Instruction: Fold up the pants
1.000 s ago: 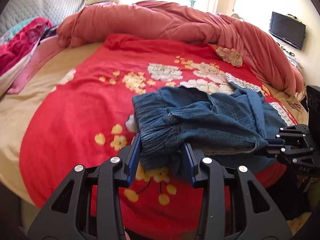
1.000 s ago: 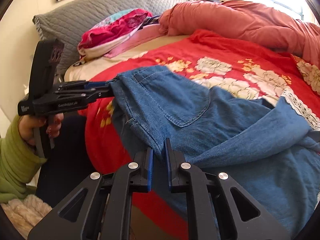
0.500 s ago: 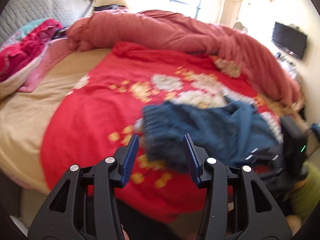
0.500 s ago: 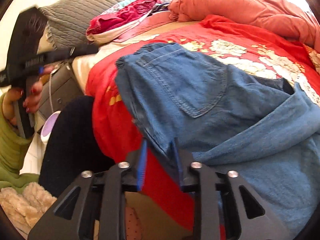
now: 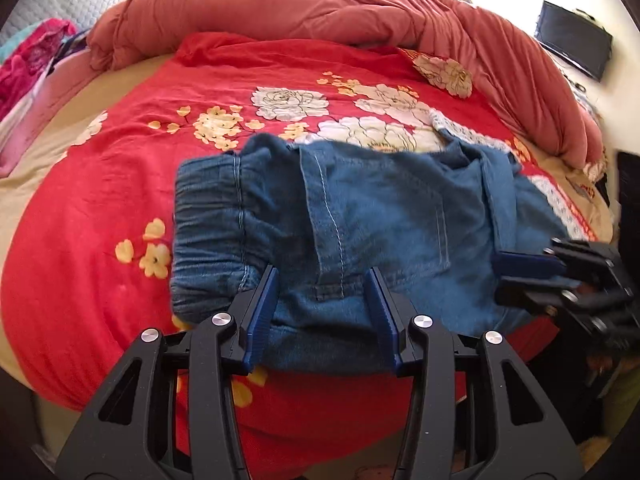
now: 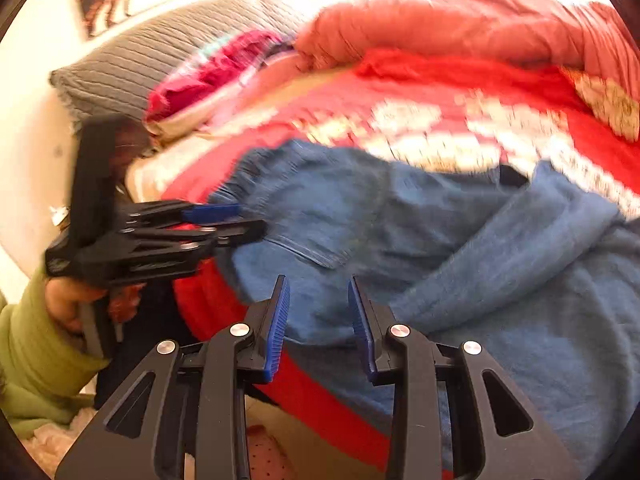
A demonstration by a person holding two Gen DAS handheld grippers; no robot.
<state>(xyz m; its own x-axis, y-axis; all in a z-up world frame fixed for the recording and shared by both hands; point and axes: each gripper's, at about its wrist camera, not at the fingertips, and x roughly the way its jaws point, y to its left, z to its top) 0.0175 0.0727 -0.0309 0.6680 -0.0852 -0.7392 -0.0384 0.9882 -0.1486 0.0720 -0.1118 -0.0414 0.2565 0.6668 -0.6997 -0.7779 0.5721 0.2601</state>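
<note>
Both hand-held grippers have let go since a second ago; the left point(image 5: 322, 312) and right point(image 6: 318, 320) now gape over the pants point(image 5: 360, 216). A red floral cover point(image 5: 100, 200) lies beneath; a bunched duvet point(image 5: 320, 8) behind.

Blue denim pants point(image 5: 372, 216), matt and coarse-woven, lie on a smooth red floral cloth bedspread point(image 5: 104, 184); padded quilted pink comforter point(image 5: 320, 8).

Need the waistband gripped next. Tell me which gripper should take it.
Left. The left gripper is open, fingers astride the pants beside the elastic waistband; the right gripper sits farther along.
</note>
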